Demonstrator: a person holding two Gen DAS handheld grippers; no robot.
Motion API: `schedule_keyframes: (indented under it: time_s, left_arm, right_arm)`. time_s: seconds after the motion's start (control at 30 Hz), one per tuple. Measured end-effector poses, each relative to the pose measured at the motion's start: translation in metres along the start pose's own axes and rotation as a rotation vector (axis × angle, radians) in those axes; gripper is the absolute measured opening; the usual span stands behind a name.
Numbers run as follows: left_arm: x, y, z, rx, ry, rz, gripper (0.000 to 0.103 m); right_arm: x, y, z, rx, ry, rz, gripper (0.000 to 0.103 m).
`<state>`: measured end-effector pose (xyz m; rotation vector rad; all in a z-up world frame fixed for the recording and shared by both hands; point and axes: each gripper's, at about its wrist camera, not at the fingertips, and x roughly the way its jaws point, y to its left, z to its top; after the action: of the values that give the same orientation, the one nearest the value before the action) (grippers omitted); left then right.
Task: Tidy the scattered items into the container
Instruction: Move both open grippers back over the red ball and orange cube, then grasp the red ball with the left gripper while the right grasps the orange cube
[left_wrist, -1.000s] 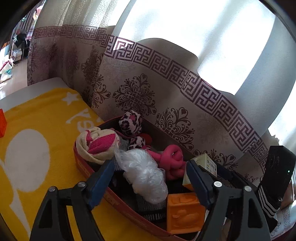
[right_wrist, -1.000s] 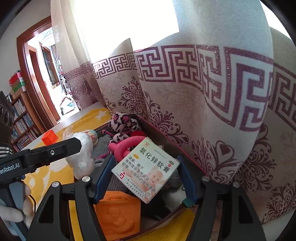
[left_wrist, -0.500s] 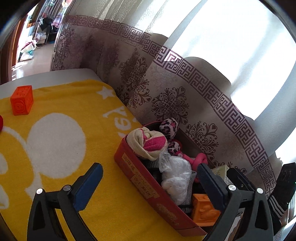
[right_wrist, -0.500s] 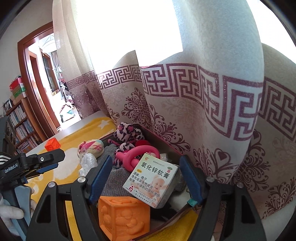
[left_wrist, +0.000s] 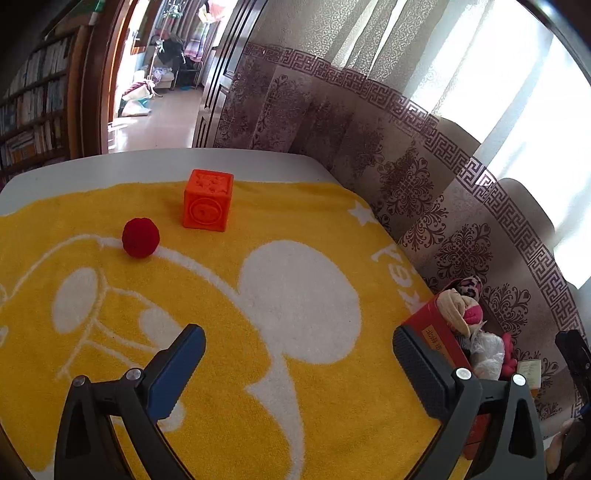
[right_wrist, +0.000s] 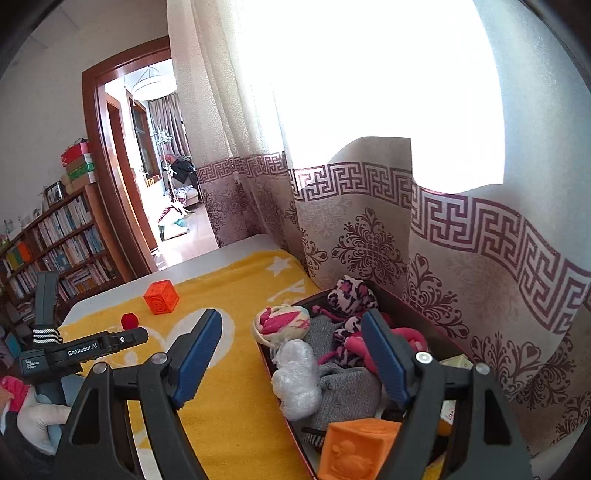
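An orange cube (left_wrist: 208, 199) and a red ball (left_wrist: 140, 237) lie on the yellow towel (left_wrist: 221, 295) at the far side; both also show in the right wrist view, the cube (right_wrist: 161, 291) and the ball (right_wrist: 129, 320). My left gripper (left_wrist: 299, 362) is open and empty above the towel, well short of them. The red box (left_wrist: 437, 341) at the right holds soft toys, a plastic bag (right_wrist: 297, 376), another orange cube (right_wrist: 356, 448) and a carton. My right gripper (right_wrist: 291, 350) is open and empty over the box's near left edge (right_wrist: 266, 354).
A patterned curtain (right_wrist: 424, 240) hangs close behind the box and along the table's far edge. The white table edge (left_wrist: 147, 164) shows beyond the towel. A doorway (right_wrist: 147, 184) and bookshelves (right_wrist: 55, 240) lie past the table.
The left gripper let go of the plastic bag in the box and swung left over the towel. The right gripper released the carton into the box, rose and drew back.
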<state>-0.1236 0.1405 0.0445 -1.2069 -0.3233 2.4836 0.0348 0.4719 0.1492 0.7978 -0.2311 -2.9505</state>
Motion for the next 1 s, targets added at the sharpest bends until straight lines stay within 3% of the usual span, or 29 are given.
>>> schedule_keyframes:
  time_s: [0.1,0.23,0.37,0.6,1.0]
  left_arm:
    - [-0.006,0.036,0.007,-0.023,-0.033,0.116,0.102]
    - [-0.007,0.079,0.013,-0.092,-0.022,0.149,0.102]
    - [-0.004,0.101,0.018,-0.094,-0.015,0.193,0.102]
    - [0.014,0.115,0.034,-0.071,0.006,0.283,0.102]
    - [0.060,0.119,0.068,-0.049,0.040,0.314,0.102]
  right_arm:
    - [0.010,0.023,0.003,-0.025,0.020,0.043,0.081]
    - [0.029,0.051,0.005,-0.062,0.052,0.082,0.081]
    - [0.046,0.072,0.003,-0.078,0.097,0.117,0.081]
    - [0.085,0.096,0.005,-0.082,0.165,0.139,0.081]
    - [0.156,0.132,0.016,-0.068,0.235,0.135,0.081]
